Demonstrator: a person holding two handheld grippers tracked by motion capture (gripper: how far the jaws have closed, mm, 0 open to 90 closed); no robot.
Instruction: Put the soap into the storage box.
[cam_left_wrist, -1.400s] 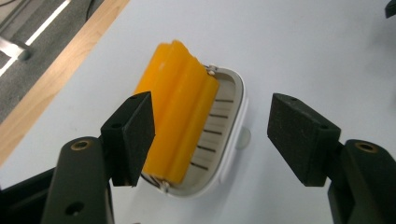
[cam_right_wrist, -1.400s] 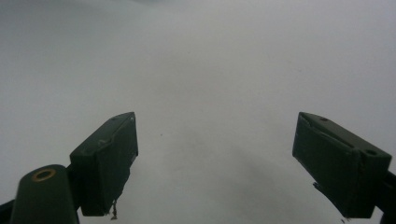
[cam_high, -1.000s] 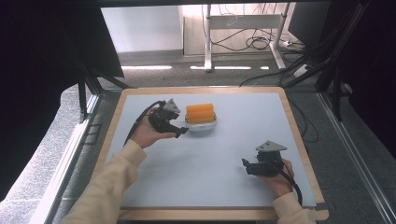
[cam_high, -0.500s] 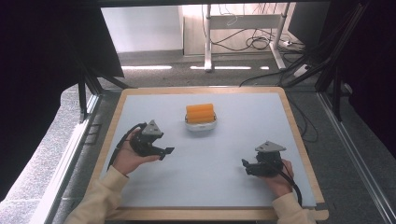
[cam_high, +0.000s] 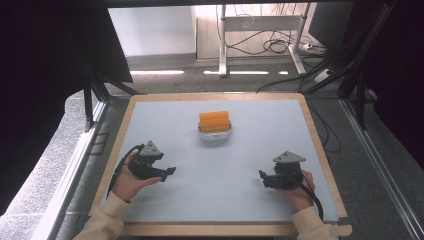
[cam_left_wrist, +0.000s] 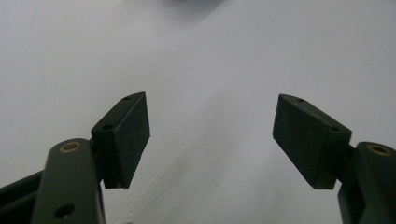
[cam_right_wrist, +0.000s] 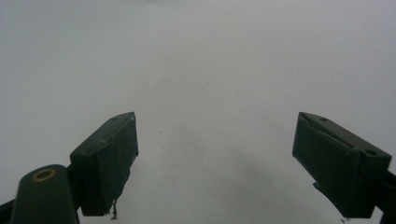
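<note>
An orange ribbed block lies on a small white dish at the far middle of the pale blue table top. My left gripper rests low at the near left, well back from the dish and pointing right. Its jaws have just been opening a little wider and stand open with bare table between them. At the near right my right gripper points left toward the table's middle. In the right gripper view it stands open, holding nothing.
A wooden rim frames the table top. Beyond the far edge are a grey floor, white desk legs and cables. Dark metal frame posts stand at both sides.
My left gripper has drawn back from beside the dish to the near left of the table and come lower. The right gripper and the dish have kept still.
</note>
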